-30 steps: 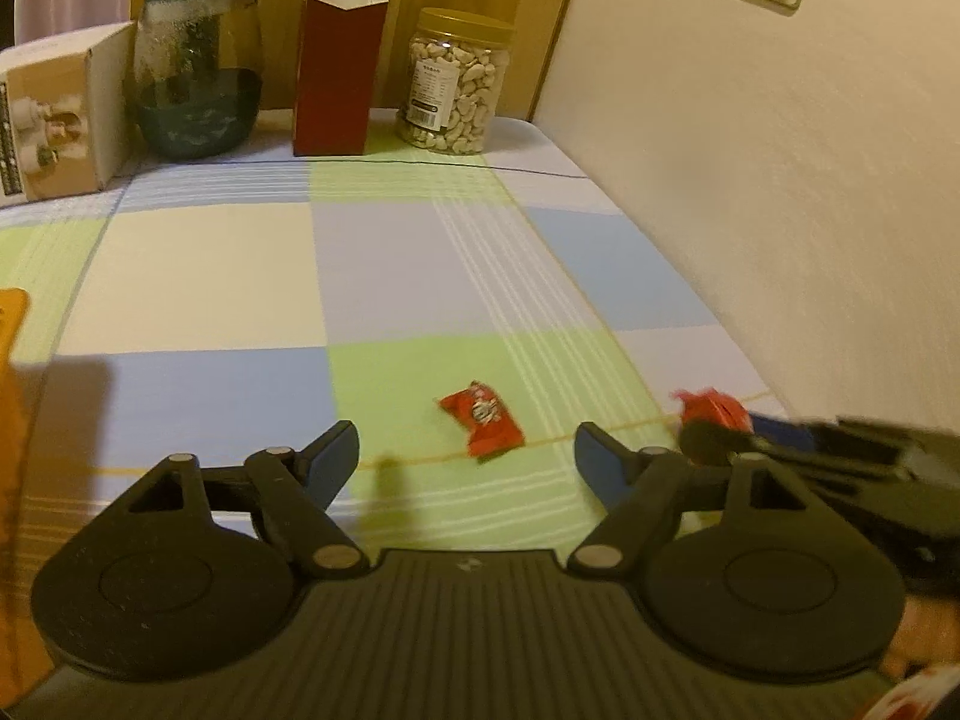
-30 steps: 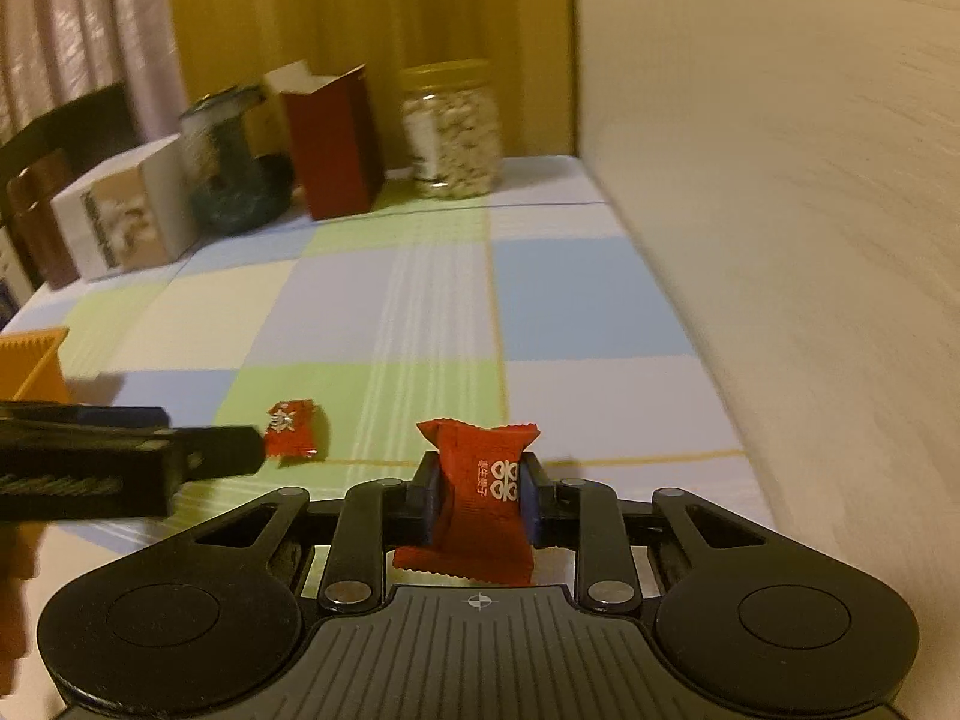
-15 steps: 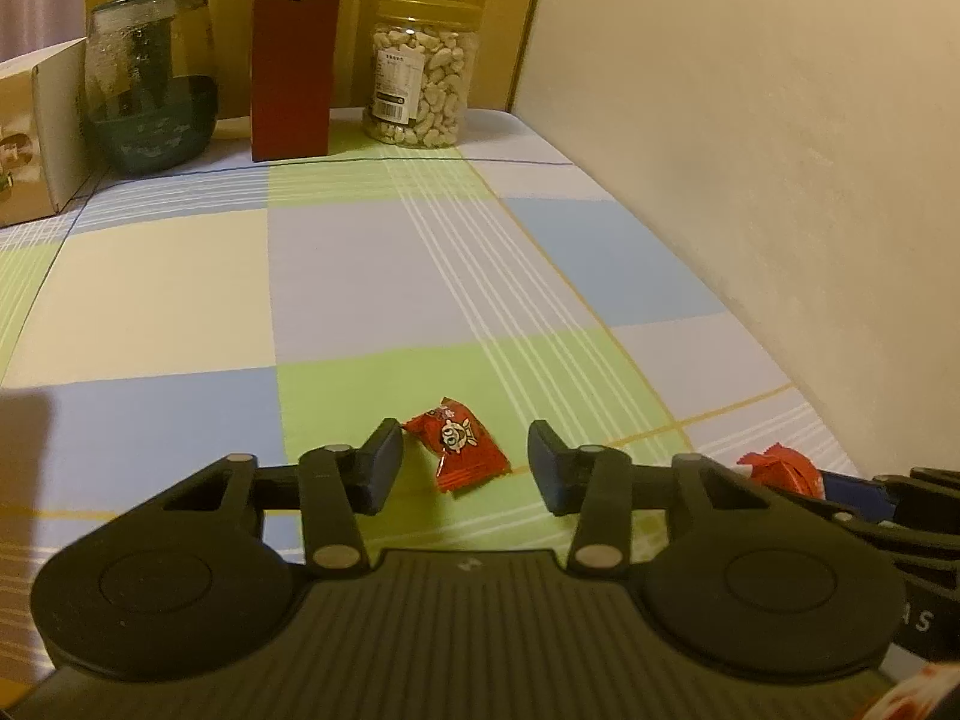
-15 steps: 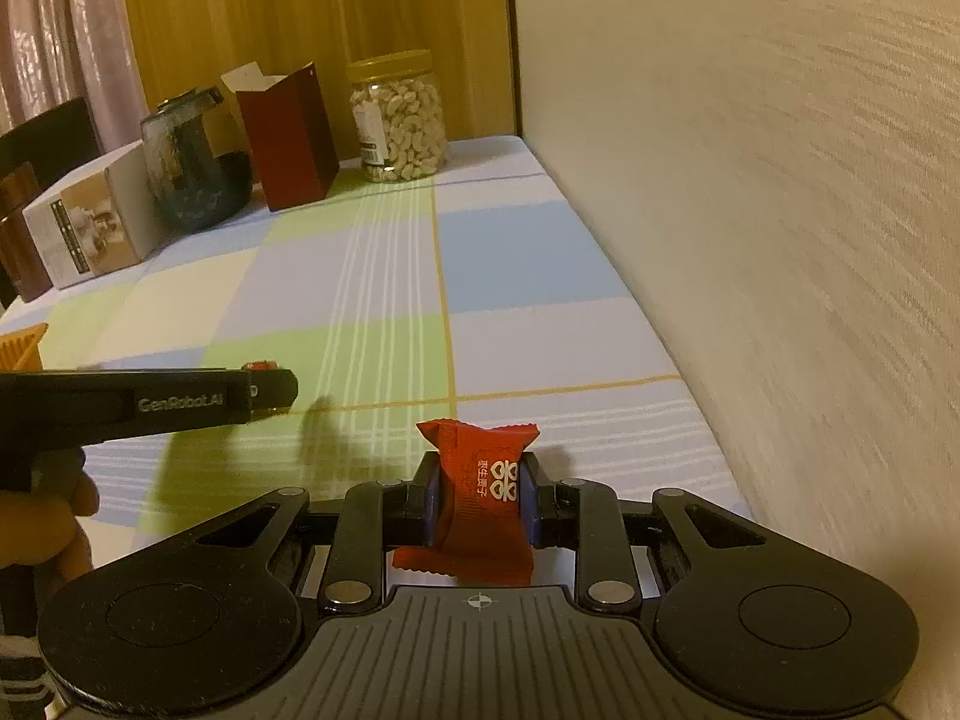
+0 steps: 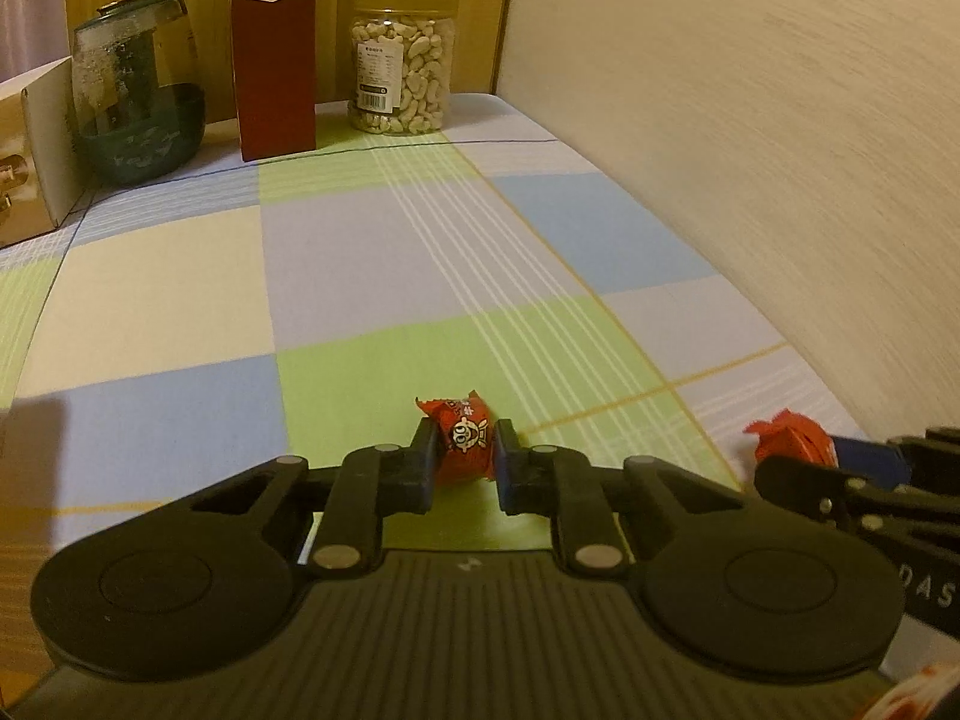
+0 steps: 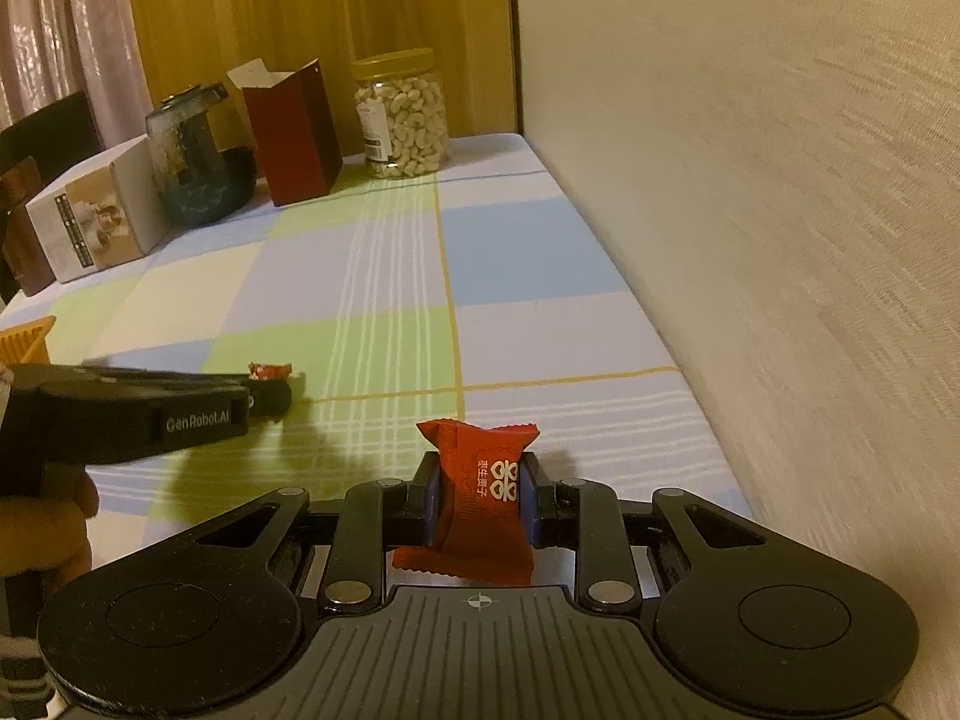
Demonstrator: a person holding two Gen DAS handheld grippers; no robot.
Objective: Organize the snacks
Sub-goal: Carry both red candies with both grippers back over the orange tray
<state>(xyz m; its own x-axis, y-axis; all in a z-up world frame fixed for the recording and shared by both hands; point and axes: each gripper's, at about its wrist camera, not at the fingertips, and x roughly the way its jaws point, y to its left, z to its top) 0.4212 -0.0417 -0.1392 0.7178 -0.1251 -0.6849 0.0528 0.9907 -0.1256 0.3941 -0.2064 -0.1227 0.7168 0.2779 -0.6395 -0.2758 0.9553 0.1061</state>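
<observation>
My left gripper (image 5: 465,453) is shut on a small red candy (image 5: 465,441) with a cartoon face, low over the green square of the checked tablecloth (image 5: 360,276). The same candy (image 6: 271,369) peeks out past the left gripper (image 6: 273,396) in the right wrist view. My right gripper (image 6: 480,495) is shut on a larger red snack packet (image 6: 480,498) with white characters, held above the cloth near the wall. That packet (image 5: 792,438) shows at the right edge of the left wrist view.
At the far end stand a jar of cashews (image 5: 401,63), an open dark red carton (image 5: 275,69), a glass teapot (image 5: 135,93) and a white box (image 6: 90,222). A wall (image 6: 750,180) borders the right side. An orange basket corner (image 6: 24,339) sits at the left.
The left gripper moved forward and down over the small candy and its jaws shut on it. The right gripper kept its hold on the packet, with its view shifting slightly.
</observation>
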